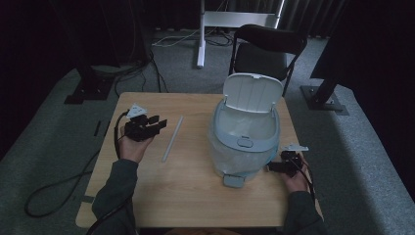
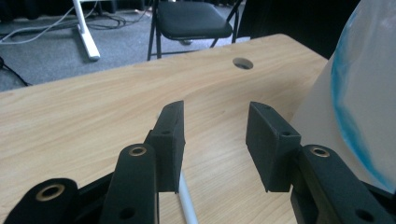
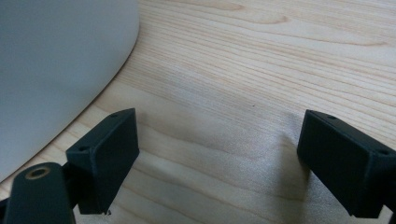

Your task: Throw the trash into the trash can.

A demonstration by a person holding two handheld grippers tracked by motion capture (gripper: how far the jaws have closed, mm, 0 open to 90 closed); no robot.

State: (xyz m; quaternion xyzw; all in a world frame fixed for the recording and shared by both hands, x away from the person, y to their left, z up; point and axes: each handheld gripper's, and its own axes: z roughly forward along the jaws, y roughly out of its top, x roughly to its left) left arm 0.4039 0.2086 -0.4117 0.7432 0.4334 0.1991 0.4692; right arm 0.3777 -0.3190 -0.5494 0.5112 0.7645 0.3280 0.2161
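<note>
The left gripper (image 1: 155, 124) is held above the wooden table (image 1: 191, 196) with its 2 jaws apart and nothing between the pads. In the left gripper view, the white rod (image 2: 187, 201) lies on the table directly below the gap, close to the inner edge of the jaw on the left of that view. In the high view, the same rod (image 1: 172, 139) lies flat just to the right of the jaw tips, apart from them, running away from the person.

The pedal bin (image 1: 243, 142) stands to the right of the rod, between the 2 grippers. Its white lid (image 1: 253, 92) is raised upright, and a clear liner bag (image 1: 230, 161) covers its body.

The right gripper (image 1: 272, 167) rests low at the table, just beside the right flank of the bin. Its 2 jaws stand wide apart over bare wood; the bin wall (image 3: 56, 65) passes outside the jaw on the left of its view.
</note>
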